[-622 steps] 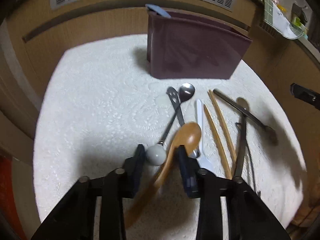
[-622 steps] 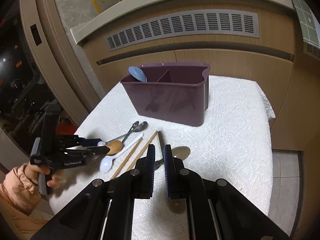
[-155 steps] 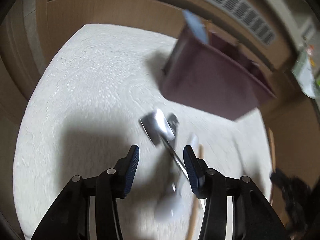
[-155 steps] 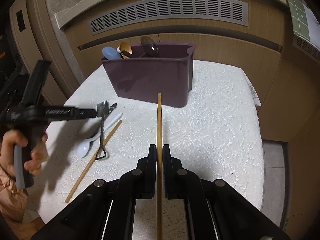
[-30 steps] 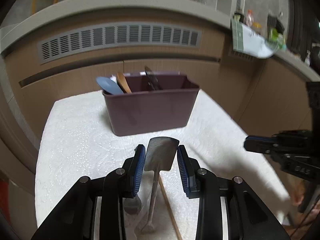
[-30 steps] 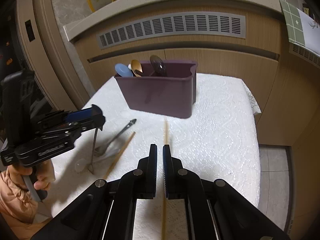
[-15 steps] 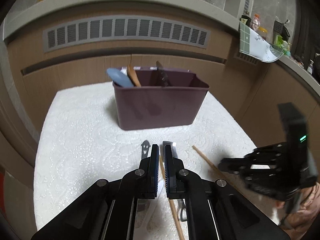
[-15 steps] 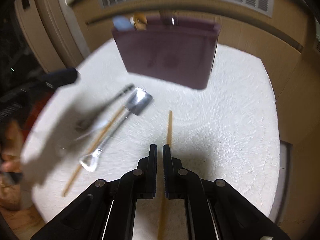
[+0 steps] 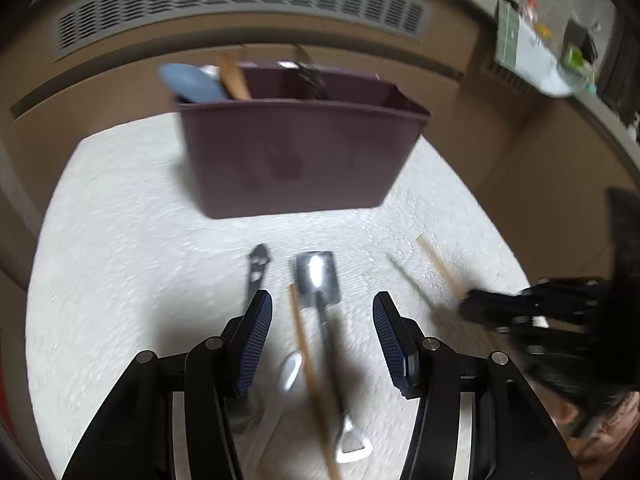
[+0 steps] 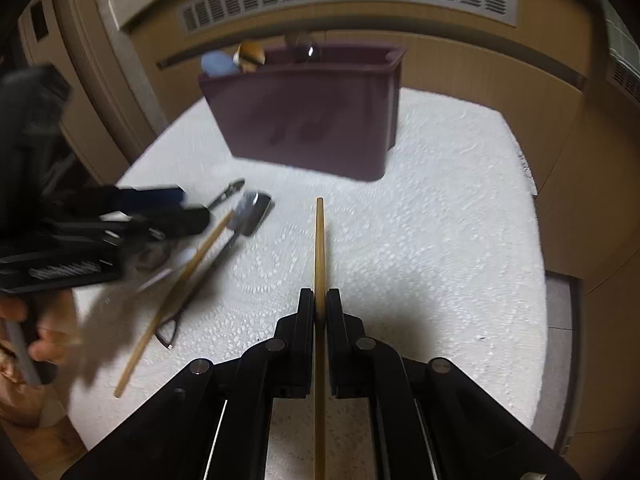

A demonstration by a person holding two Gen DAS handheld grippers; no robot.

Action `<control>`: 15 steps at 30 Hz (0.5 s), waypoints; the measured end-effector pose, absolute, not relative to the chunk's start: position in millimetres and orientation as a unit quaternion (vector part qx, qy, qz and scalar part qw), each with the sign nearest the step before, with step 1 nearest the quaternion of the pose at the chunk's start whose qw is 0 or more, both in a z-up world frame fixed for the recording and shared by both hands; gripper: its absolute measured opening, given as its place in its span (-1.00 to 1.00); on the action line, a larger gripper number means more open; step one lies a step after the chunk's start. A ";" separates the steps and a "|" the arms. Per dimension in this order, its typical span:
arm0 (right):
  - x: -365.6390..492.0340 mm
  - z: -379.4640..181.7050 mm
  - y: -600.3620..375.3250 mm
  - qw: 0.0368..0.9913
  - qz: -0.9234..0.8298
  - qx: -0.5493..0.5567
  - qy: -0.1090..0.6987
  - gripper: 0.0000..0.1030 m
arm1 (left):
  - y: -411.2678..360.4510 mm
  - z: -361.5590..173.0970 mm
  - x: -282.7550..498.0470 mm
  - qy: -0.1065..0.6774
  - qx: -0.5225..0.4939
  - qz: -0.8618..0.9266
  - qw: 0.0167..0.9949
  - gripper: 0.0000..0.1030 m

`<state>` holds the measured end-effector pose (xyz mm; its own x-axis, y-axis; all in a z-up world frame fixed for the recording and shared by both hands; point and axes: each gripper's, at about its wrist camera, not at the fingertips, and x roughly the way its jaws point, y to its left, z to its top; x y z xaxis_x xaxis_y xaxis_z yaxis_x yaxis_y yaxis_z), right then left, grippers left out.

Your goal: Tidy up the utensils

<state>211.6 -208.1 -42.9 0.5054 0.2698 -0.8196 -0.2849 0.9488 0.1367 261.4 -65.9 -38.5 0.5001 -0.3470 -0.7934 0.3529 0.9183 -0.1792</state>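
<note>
Your right gripper (image 10: 319, 308) pinches a chopstick (image 10: 319, 240) over the white lace cloth (image 10: 440, 240); your left gripper (image 9: 322, 320) is spread above the spatula (image 9: 318, 276), facing brown cabinets (image 10: 480, 60)

Both wrist views look forward and down over the white mat (image 9: 120, 248), sharing the purple bin (image 9: 300, 156) (image 10: 316, 124) ahead of each gripper.
</note>
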 end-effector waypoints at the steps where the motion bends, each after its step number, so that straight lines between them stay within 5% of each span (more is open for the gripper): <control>1: 212.1 -38.9 -209.9 0.870 0.160 -0.003 0.466 -0.88 | -71.5 -40.6 266.0 0.463 0.009 -0.200 0.864 0.04; 8: 205.8 -21.0 -222.6 0.888 0.155 0.015 0.433 -0.88 | -104.5 -69.8 301.0 0.488 0.065 -0.146 0.858 -0.03; 10: 207.1 -19.7 -224.6 0.890 0.152 0.016 0.429 -0.88 | -107.5 -68.4 299.4 0.474 0.076 -0.143 0.865 -0.35; 15: 202.6 -14.9 -224.5 0.897 0.156 0.022 0.414 -0.88 | -95.7 -50.3 269.3 0.434 0.069 -0.163 0.883 -0.35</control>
<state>202.6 -224.5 -14.9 0.6085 0.2977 -0.7356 -0.2605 0.9505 0.1692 269.3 -95.7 -50.3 0.5697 -0.2278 -0.7897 0.3473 0.9376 -0.0199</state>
